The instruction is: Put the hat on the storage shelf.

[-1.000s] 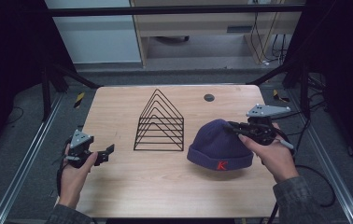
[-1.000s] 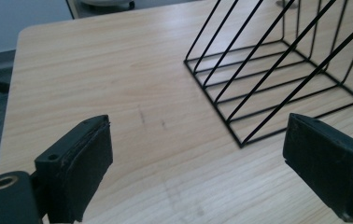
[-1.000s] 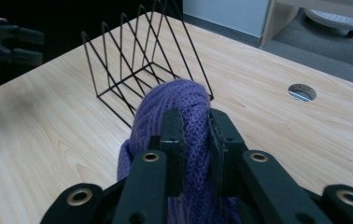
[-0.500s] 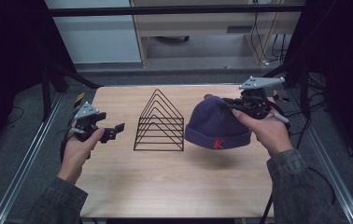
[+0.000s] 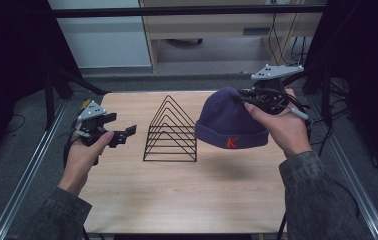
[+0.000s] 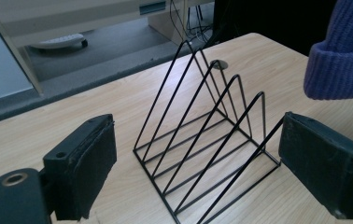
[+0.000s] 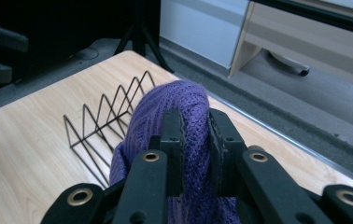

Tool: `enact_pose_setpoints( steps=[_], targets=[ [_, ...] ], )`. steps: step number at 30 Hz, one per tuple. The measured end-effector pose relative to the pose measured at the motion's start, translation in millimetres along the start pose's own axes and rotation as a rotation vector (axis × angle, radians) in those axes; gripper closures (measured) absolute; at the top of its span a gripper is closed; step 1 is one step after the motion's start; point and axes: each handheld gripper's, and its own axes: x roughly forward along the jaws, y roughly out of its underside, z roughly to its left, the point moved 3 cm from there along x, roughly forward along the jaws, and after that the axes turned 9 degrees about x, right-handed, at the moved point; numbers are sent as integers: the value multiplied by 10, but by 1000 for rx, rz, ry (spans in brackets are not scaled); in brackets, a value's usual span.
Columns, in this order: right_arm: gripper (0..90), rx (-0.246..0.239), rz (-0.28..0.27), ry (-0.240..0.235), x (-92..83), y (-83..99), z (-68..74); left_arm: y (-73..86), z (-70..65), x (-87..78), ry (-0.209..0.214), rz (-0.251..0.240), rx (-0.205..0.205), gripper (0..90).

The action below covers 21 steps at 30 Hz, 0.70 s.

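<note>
The right claw (image 5: 244, 97) is clamped onto the crown of a purple knit beanie (image 5: 229, 122), its two black jaws pressed close with a fold of the ribbed wool pinched between them, as the right gripper view shows plainly (image 7: 194, 135). The beanie hangs from that grip clear of the desk (image 5: 177, 195), just to the right of the black wire file rack (image 5: 171, 131) and a little above its base, with a red letter K on its folded cuff facing the person. The right hand (image 5: 282, 127) wraps the gripper body, whose grey three-cornered plate sits on top. The left claw (image 5: 125, 134) stands wide apart with nothing between its jaws, held above the desk to the left of the rack and pointed toward it; in the left gripper view the rack (image 6: 207, 140) sits framed between the two padded jaws, not touched by either, and the beanie's cuff (image 6: 342, 60) hangs at the upper right beyond the rack. A small dark round disc (image 6: 219, 65) lies on the desk behind the rack, near the far edge.
</note>
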Motion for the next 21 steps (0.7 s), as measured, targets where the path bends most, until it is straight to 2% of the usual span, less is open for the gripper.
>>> enact_pose_setpoints(
  steps=[4, 8, 13, 21],
  targets=[
    [779, 36, -41, -15, 11, -97, -52, -84, -62, 39, 14, 5, 19, 83],
    [779, 41, -53, -14, 47, -152, -44, -144, -121, 80, 29, 18, 35, 78],
    [779, 46, -81, -13, 109, -250, 21, -211, -182, 115, 46, 31, 65, 71],
    [779, 29, -100, -47, 237, -441, 154, -301, -193, 189, 81, 21, 66, 73]
  ],
)
